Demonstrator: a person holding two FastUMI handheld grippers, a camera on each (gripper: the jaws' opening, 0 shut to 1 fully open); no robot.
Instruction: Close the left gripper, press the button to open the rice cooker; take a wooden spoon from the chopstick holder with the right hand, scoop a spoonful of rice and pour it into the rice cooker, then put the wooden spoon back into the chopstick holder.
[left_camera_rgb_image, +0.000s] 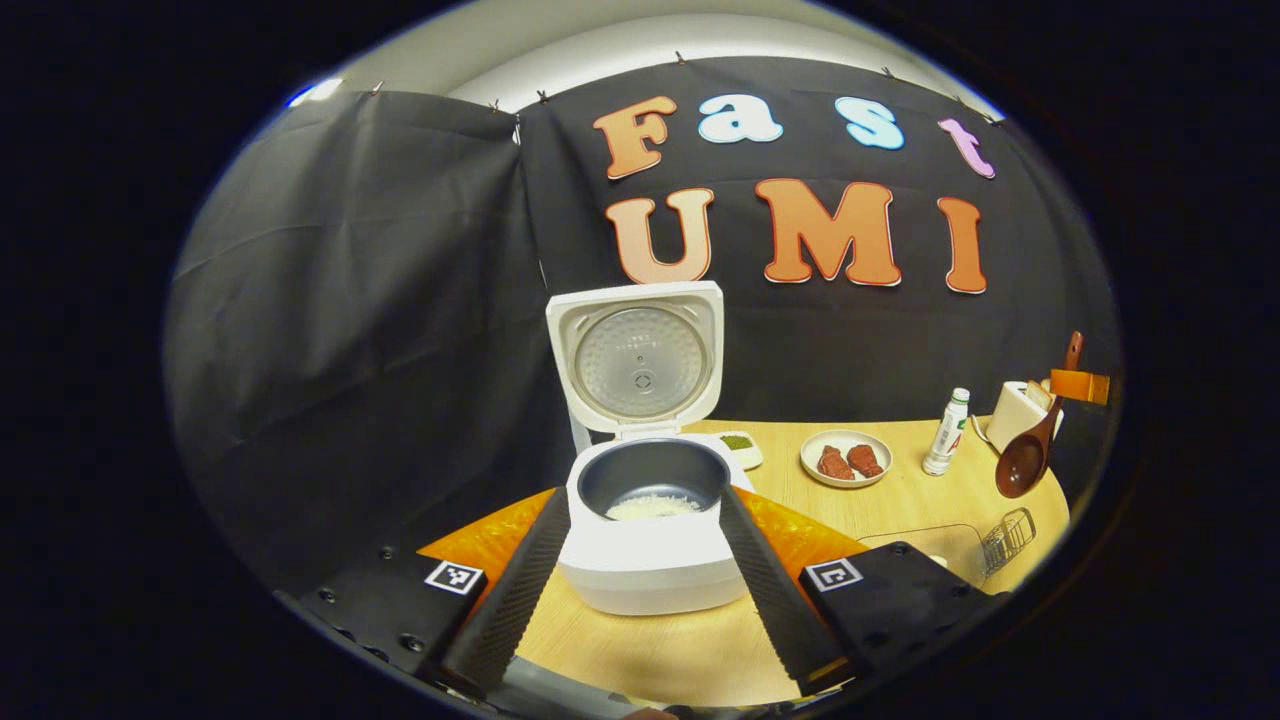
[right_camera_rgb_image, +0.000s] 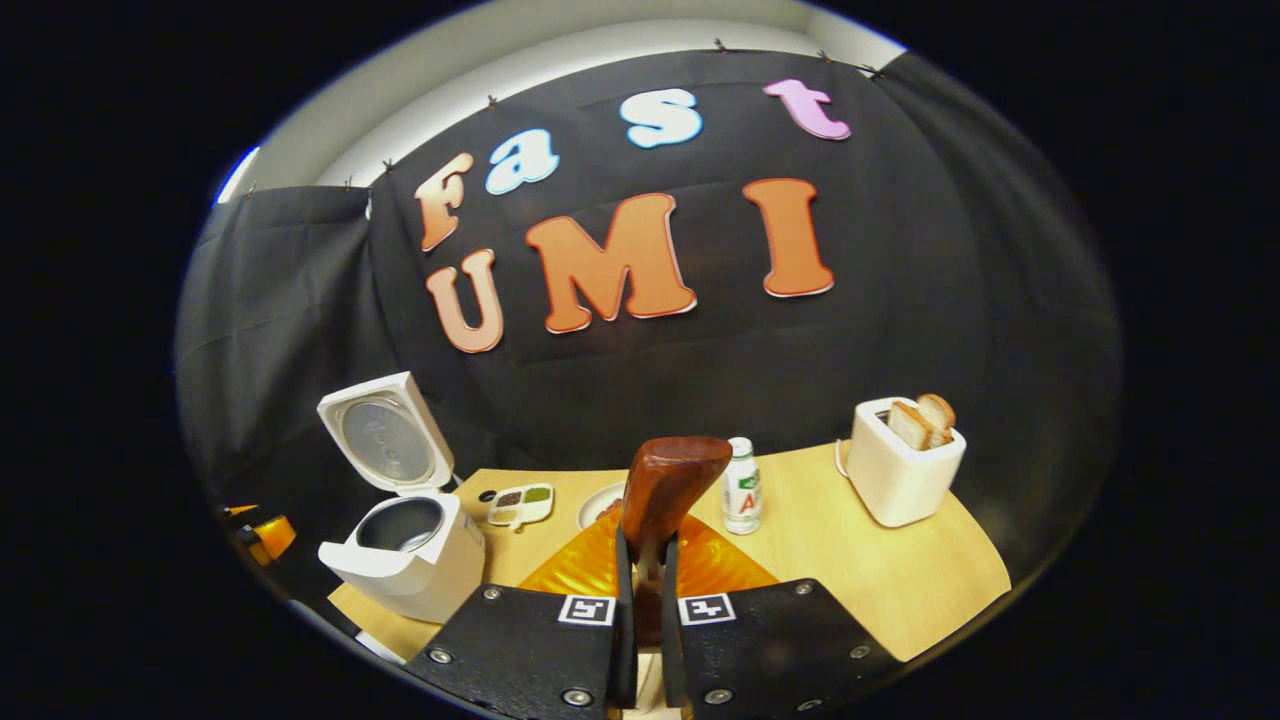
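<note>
At the bottom of the left gripper view my left hand-held gripper stands with its fingers spread wide, holding nothing, and between them sits the rice cooker on the pale wooden table. Its lid is tipped up and back at the frame's centre, and a patch of white rice lies in the bottom of the dark inner pot. Beyond the cooker, right of centre, a small dish with green seasoning lies beside a white plate of red meat pieces, then a small white bottle. At the right edge of that frame my right hand-held gripper shows farther off, holding the wooden spoon by its handle, bowl hanging low above the table in front of a white toaster. A wire rack lies near the lower right. In the right gripper view my right hand-held gripper is clamped on the spoon's handle at bottom centre, the bowl rising just ahead. Behind it stand the bottle, the toaster with bread slices at right, and the open cooker at lower left.
</note>
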